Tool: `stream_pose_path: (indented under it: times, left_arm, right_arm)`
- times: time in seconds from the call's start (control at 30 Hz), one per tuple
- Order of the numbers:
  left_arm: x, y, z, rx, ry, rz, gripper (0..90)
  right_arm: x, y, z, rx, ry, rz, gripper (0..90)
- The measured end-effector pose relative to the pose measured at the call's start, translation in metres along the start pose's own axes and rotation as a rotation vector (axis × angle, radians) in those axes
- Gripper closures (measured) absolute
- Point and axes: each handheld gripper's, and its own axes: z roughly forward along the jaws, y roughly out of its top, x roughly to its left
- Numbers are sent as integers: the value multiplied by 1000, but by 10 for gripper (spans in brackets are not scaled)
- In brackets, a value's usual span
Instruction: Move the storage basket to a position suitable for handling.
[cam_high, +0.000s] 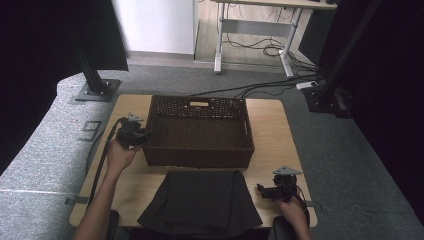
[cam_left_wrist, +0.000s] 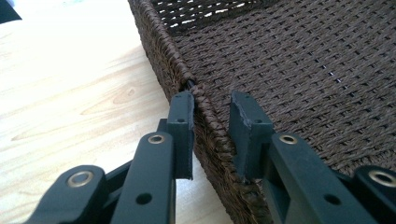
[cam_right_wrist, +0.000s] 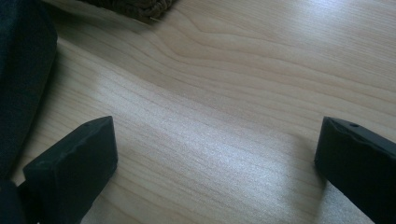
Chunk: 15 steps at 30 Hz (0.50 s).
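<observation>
A dark brown woven basket (cam_high: 200, 101) stands in the middle of the wooden table (cam_high: 280, 140). My left gripper (cam_high: 145, 134) is at its left wall. In the left gripper view, the gripper (cam_left_wrist: 210, 100) straddles the basket's rim (cam_left_wrist: 177, 65), one pad outside and one inside, both against the weave. A folded dark cloth (cam_high: 200, 200) lies flat in front of the basket. My right gripper (cam_high: 260, 189) rests low over the table, right of the cloth. Its jaws (cam_right_wrist: 217, 128) stand wide apart over bare wood, with the cloth's edge (cam_right_wrist: 18, 70) at their left.
The basket's inside looks bare. Black frame posts on floor plates stand behind the table's left and right corners (cam_high: 95, 80). A desk frame with loose cables (cam_high: 270, 50) is on the floor farther back. The table's front edge is close under both forearms.
</observation>
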Motion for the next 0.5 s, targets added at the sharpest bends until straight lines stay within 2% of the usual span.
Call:
stream_pose_path:
  times: [0.2, 0.5]
  left_arm:
    - [-9, -5, -6, 8, 19, 17, 702]
    - [-5, -5, -6, 2, -13, 37, 700]
  right_arm:
    - [0, 0, 0, 1, 0, 2, 0]
    - [0, 0, 0, 1, 0, 2, 0]
